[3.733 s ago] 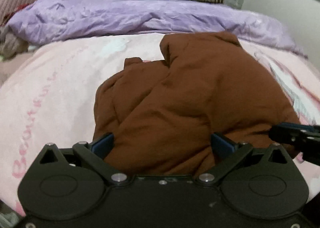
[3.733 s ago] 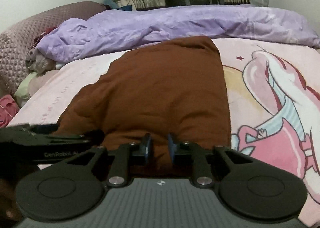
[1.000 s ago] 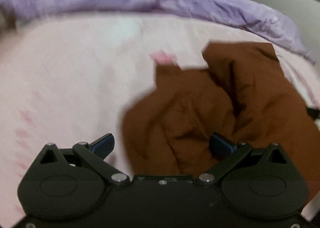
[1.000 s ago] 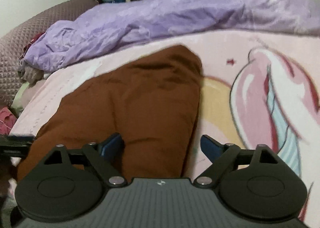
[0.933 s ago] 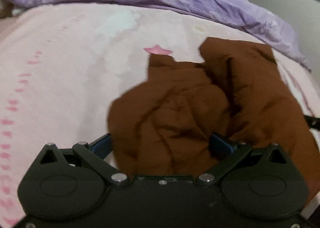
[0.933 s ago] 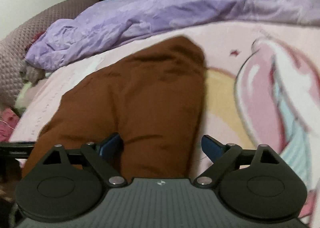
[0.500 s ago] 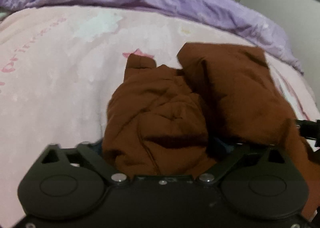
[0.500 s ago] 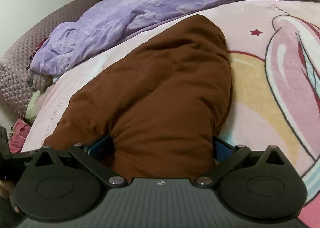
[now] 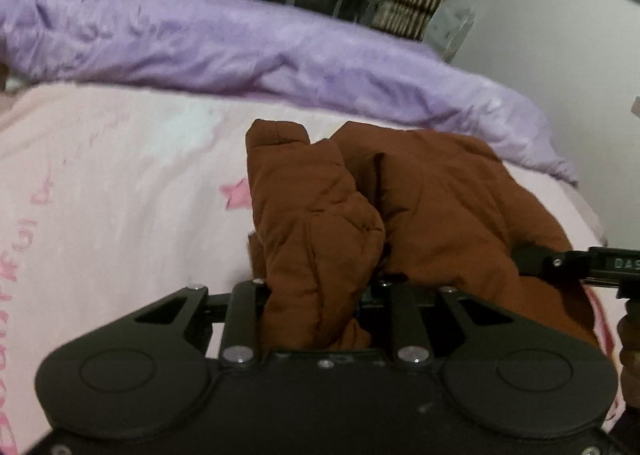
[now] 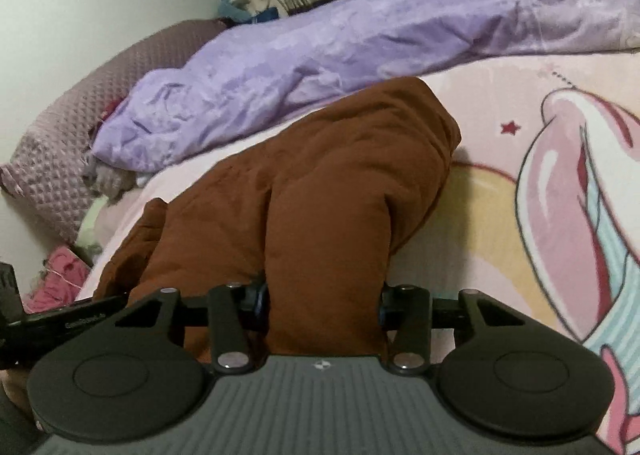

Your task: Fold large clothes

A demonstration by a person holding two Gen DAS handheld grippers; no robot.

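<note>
Jacket (image 9: 440, 191) sits mid-bed on the pink sheet (image 9: 120, 175), purple duvet (image 9: 200, 51) behind, open sheet either side. Your left gripper (image 9: 316, 295) and right gripper (image 10: 320, 295) are closing, each pinching its near hem.

Left tongs (image 9: 320, 295) closing, jaws pinching a bunched fold of the brown coat (image 9: 420, 195) at its near edge, tilted down toward it. Right tongs (image 10: 322, 295) closing too, jaws pressing both sides of a thick roll of the coat. Both sit at the coat's near edge, left tongs' side just left of right tongs.
</note>
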